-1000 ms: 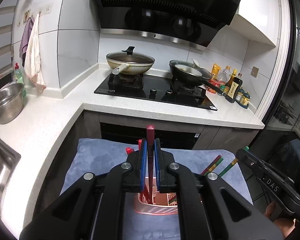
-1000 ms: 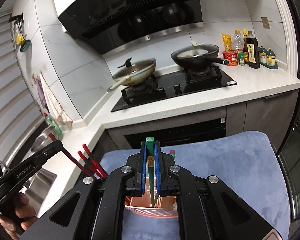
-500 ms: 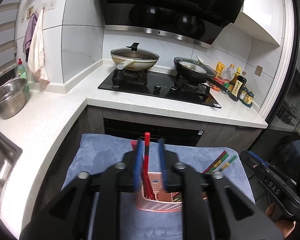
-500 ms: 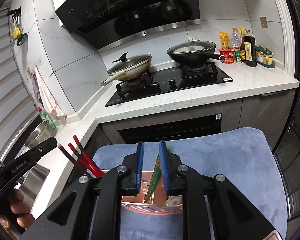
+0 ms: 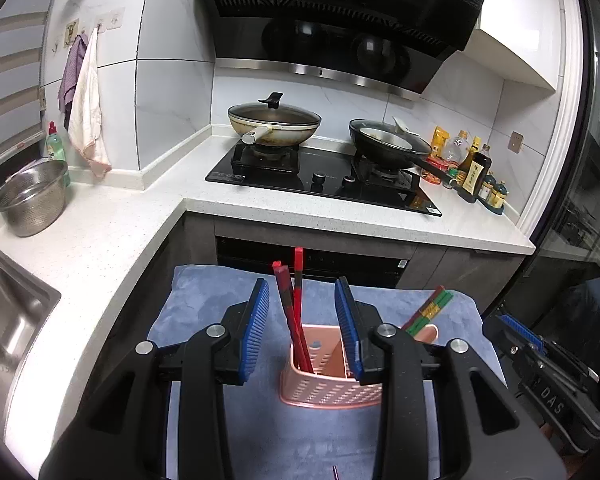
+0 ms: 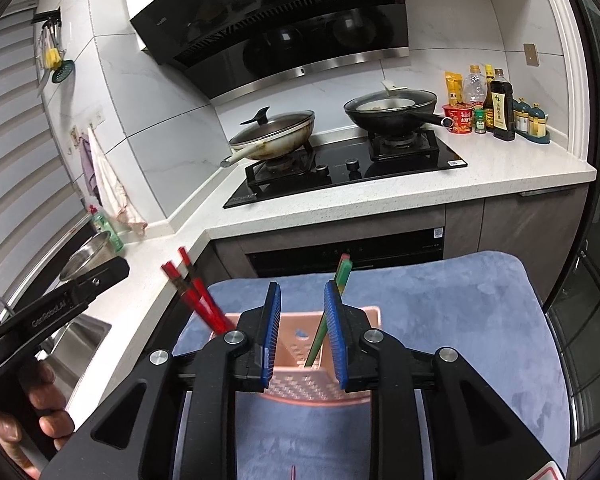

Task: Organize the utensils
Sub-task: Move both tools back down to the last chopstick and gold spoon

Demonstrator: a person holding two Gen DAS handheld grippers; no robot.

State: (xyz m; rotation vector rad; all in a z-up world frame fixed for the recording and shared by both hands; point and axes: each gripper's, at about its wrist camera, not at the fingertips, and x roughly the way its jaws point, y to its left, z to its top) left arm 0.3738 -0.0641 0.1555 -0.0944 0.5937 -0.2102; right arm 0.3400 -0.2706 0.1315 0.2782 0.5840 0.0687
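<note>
A pink perforated utensil basket (image 5: 332, 388) stands on a blue cloth (image 5: 204, 312); it also shows in the right wrist view (image 6: 300, 386). Red chopsticks (image 5: 290, 304) stand in its left part and show in the right wrist view (image 6: 192, 292) too. Green chopsticks (image 6: 334, 300) lean in its right part, also seen in the left wrist view (image 5: 428, 308). My left gripper (image 5: 302, 320) is open and empty above the basket, around the red chopsticks without touching. My right gripper (image 6: 302, 328) is open and empty above the basket, beside the green chopsticks.
The blue cloth (image 6: 460, 320) covers a small table in front of the kitchen counter (image 5: 340, 216). A hob with two pans (image 5: 274, 120) sits behind. A steel bowl (image 5: 32, 196) and a sink (image 5: 8, 320) lie to the left. Bottles (image 6: 496, 100) stand at the right.
Both grippers were shut, left on a red chopstick, right on a green one. Both have opened, dropped them in the basket, and pulled back a little.
</note>
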